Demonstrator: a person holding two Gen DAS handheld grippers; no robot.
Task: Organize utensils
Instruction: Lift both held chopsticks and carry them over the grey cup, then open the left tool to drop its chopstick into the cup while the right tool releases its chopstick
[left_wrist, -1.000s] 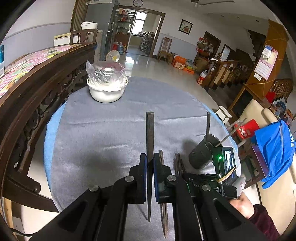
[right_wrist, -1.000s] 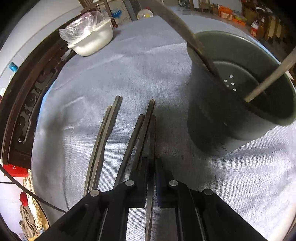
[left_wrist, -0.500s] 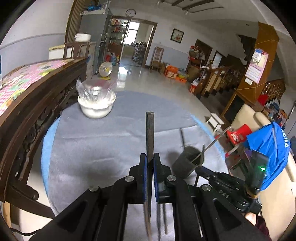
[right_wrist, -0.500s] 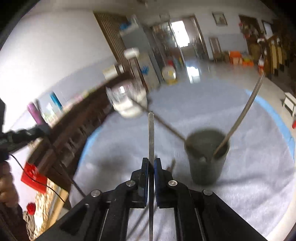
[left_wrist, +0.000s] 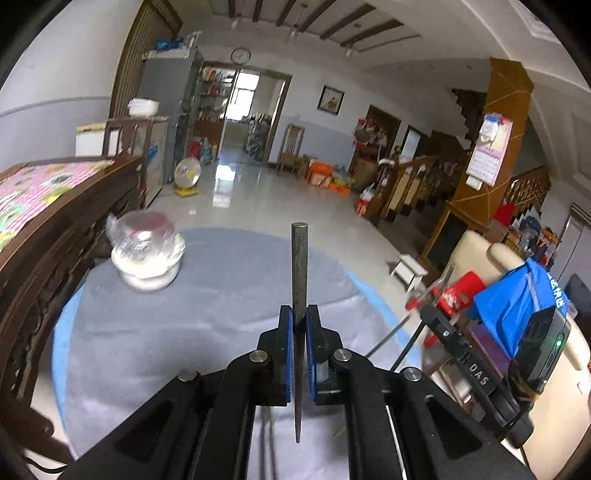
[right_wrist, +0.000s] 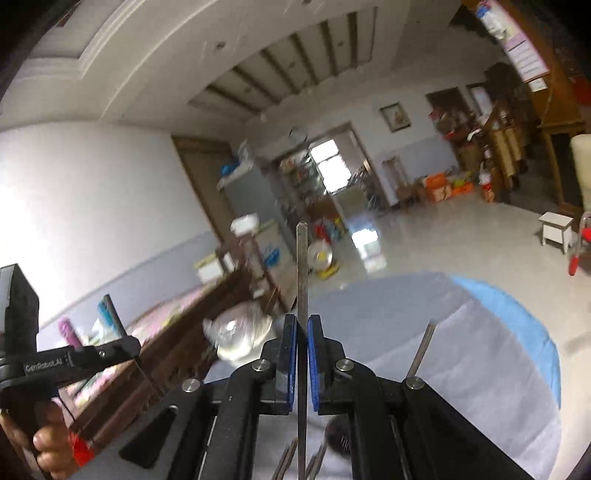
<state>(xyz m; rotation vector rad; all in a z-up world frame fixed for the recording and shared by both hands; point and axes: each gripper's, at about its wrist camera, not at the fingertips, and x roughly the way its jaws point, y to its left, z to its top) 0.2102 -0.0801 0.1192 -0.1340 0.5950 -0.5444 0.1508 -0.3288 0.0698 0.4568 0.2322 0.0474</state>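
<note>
Chopstick (left_wrist: 298, 273) in each gripper (left_wrist: 299, 325)

A plastic-wrapped white bowl (left_wrist: 147, 262) sits on the grey tablecloth (left_wrist: 207, 325) beside a dark wooden bench (left_wrist: 55, 236).

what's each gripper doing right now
left gripper: closed on a thin dark metal chopstick
right gripper: closed on another thin dark metal chopstick

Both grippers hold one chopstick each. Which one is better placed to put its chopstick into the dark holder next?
Probably the right gripper: the holder shows just below its held chopstick. In the left gripper's view the holder itself is hidden.
</note>
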